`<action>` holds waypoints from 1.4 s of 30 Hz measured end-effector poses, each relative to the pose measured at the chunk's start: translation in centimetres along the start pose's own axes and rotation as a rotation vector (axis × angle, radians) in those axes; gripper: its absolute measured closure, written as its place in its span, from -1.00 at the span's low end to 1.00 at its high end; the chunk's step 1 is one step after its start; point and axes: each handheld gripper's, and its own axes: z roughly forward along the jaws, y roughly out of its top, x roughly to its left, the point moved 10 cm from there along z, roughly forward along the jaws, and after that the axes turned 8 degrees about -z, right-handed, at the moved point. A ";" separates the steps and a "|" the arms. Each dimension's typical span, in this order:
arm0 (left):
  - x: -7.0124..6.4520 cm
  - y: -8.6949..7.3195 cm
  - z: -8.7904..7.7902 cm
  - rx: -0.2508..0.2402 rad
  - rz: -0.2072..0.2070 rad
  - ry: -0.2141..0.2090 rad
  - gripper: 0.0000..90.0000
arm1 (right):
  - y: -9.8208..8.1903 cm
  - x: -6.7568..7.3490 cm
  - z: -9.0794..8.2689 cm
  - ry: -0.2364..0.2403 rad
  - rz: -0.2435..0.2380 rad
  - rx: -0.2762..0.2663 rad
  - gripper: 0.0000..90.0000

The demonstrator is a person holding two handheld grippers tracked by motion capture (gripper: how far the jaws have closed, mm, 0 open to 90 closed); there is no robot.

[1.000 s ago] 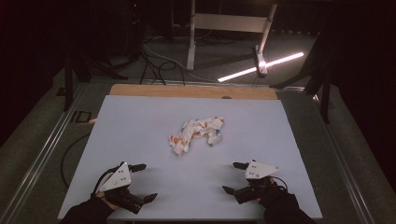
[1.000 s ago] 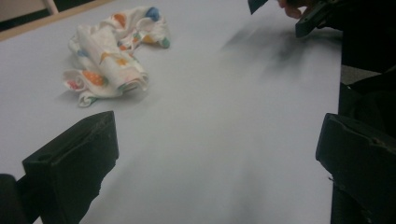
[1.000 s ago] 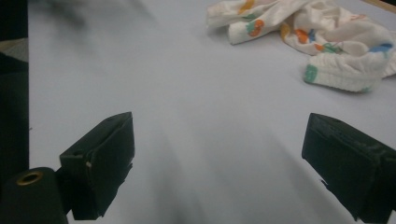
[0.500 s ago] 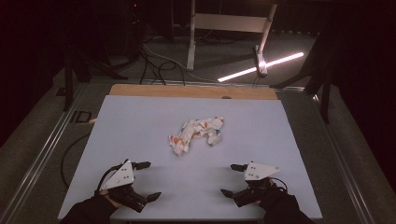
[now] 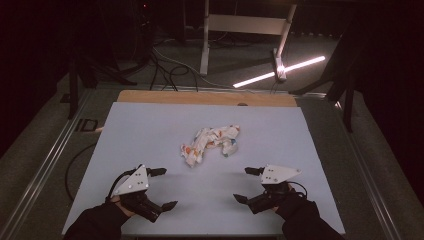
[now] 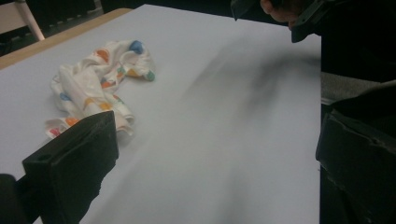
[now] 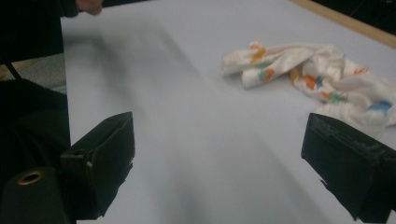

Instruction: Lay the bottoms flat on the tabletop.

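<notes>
One crumpled white cloth with coloured spots (image 5: 210, 144), mid-counter (image 5: 150, 130), long axis slanting toward the far right corner; left gripper (image 5: 160, 188) and right gripper (image 5: 248, 185), both wide open near the front edge, about equally distant.

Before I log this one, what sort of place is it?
Probably a dim lab or recording studio, not a home: a bare pale table holding one crumpled cloth, cables across the floor, and a light bar beyond.

high view overhead, facing forward; gripper views low, close, sharing cloth (image 5: 210, 143)
</notes>
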 end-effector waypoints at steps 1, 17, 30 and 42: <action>0.0 0.0 0.0 0.000 0.000 0.000 -1.00 | 0.0 0.0 0.0 0.000 0.000 0.000 -0.78; 2.2 2.0 0.5 -0.006 -0.015 0.030 -1.00 | 3.8 -3.3 0.5 -0.064 -0.019 -0.048 -0.78; 4.1 3.3 1.6 -0.011 -0.041 0.060 -1.00 | 5.2 -6.1 2.7 -0.102 0.000 -0.035 -0.78; 6.2 3.6 4.2 0.005 -0.058 0.107 -1.00 | 5.5 -7.7 5.7 -0.114 0.056 -0.023 -0.78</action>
